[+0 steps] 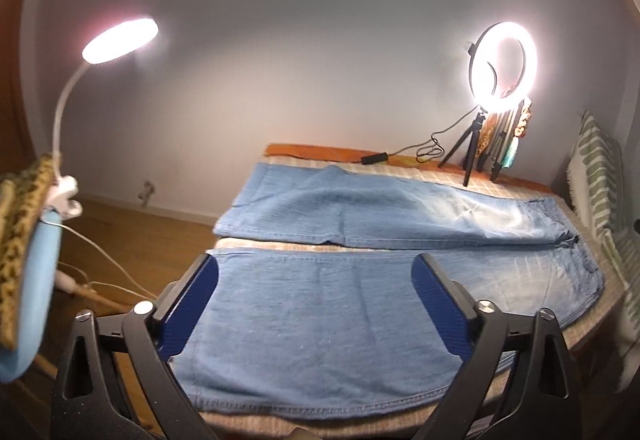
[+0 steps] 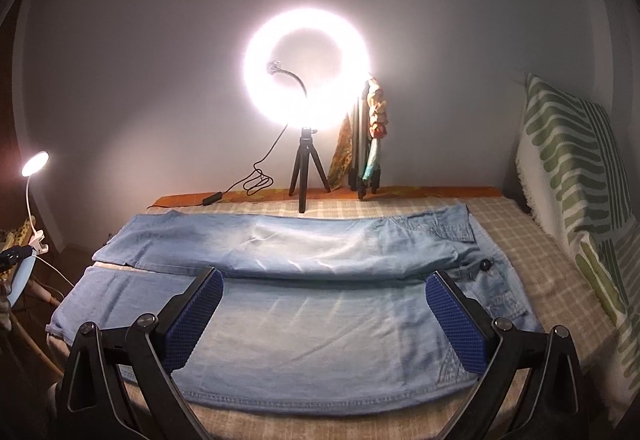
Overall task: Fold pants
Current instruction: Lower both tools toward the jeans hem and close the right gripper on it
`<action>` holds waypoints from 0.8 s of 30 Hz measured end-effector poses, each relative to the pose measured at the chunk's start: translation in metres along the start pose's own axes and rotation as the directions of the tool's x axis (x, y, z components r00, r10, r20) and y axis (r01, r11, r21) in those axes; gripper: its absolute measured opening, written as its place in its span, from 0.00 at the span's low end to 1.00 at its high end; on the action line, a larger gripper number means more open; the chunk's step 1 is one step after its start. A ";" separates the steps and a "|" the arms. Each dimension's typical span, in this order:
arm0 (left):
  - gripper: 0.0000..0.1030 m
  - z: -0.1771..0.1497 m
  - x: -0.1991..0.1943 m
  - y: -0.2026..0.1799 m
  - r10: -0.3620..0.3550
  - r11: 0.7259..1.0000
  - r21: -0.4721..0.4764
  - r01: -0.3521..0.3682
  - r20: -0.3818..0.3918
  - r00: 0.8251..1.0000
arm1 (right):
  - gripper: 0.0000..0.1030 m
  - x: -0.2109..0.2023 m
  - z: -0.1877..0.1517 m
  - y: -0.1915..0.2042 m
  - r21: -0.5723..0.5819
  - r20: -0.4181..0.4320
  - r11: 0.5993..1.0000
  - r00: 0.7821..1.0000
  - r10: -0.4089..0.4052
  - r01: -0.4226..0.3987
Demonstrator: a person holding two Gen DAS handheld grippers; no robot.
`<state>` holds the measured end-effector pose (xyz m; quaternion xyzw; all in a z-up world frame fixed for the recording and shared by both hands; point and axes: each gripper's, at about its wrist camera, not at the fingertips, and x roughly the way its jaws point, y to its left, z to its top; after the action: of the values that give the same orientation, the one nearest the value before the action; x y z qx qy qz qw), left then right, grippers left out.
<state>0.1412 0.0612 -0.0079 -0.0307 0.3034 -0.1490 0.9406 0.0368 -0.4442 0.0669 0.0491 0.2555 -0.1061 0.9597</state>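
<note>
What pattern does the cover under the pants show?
A pale beige-and-white check on the cover, clearest in the right wrist view beside the pants.

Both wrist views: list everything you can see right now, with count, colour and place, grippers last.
pants: one pair, light blue denim, spread flat on the bed, legs side by side, waist toward the pillow.
bed cover: one, beige checked, under the pants.
ring light: one, lit white, on a black tripod at the bed's far edge.
clip lamp: one, white, lit, left of the bed.
pillow: one, white with green stripes, right end of the bed.
folded tripods: black bundle with coloured cloth, leaning on the wall beside the ring light; count unclear.
left gripper: black with blue pads, open above the near leg.
right gripper: same colours, open above the near leg, toward the waist.
</note>
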 end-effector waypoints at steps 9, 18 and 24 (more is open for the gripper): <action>0.90 0.016 0.050 0.002 0.025 0.999 0.026 -0.024 -0.051 0.998 | 0.99 0.070 0.034 0.020 -0.058 -0.025 0.992 0.994 0.108 -0.110; 0.90 0.031 0.104 0.006 0.081 0.995 -0.040 -0.086 -0.104 0.991 | 0.98 0.182 0.061 0.028 -0.139 -0.153 0.967 0.970 0.190 -0.212; 0.90 0.040 0.138 -0.001 0.079 0.996 -0.033 -0.085 -0.145 0.986 | 0.96 0.278 0.070 0.048 -0.205 -0.284 0.917 0.918 0.278 -0.342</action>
<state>0.2711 0.0172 -0.0525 -0.0259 0.3741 -0.1062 0.9209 0.3167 -0.4577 -0.0094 -0.0193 0.3741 0.0885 0.9230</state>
